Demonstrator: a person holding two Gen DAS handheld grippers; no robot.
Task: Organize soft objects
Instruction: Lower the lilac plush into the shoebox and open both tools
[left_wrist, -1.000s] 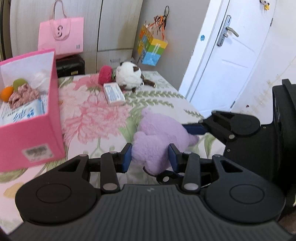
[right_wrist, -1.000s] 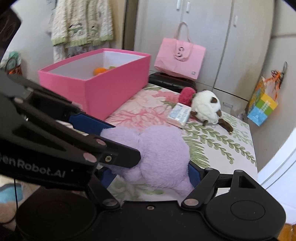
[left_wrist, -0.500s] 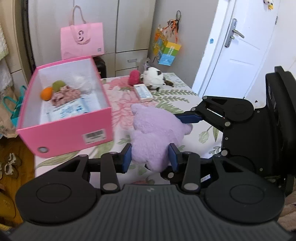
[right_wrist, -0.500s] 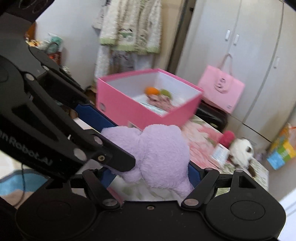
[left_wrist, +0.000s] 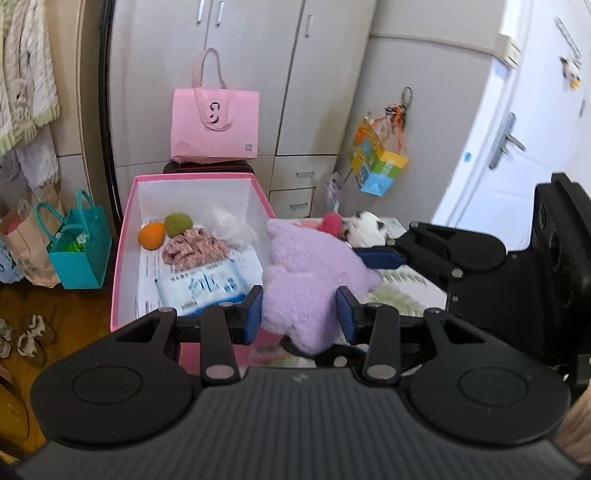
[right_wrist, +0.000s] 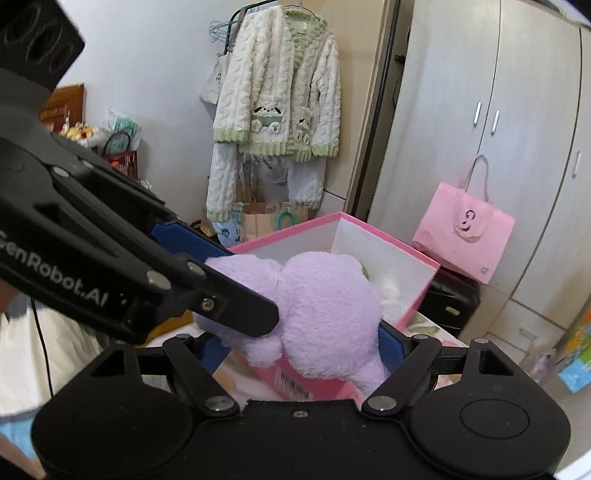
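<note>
A purple plush toy (left_wrist: 306, 280) (right_wrist: 325, 306) hangs in the air, held from two sides. My left gripper (left_wrist: 299, 314) is shut on its lower end, the blue pads sunk into the fur. My right gripper (right_wrist: 303, 350) holds its body; its jaws are opening, with the toy still between the pads and touching them. One of the right gripper's fingers (left_wrist: 376, 257) shows against the toy's far side. The plush hangs over the near right corner of the open pink box (left_wrist: 125, 236) (right_wrist: 424, 291). In the box lie an orange ball (left_wrist: 151, 236), a green ball (left_wrist: 178, 223), a pink patterned cloth (left_wrist: 194, 249) and a tissue pack (left_wrist: 203, 288).
A white-and-brown plush (left_wrist: 364, 230) and a red plush (left_wrist: 330, 221) lie on the floral bed behind the toy. A pink tote (left_wrist: 214, 122) stands on a black case by the wardrobe. A teal bag (left_wrist: 79, 254) and shoes are on the floor at left. A cardigan (right_wrist: 280, 99) hangs on the wall.
Both grippers have lifted the purple plush off the bed and carried it over to the pink box. The views have swung from the bed towards the wardrobe.
</note>
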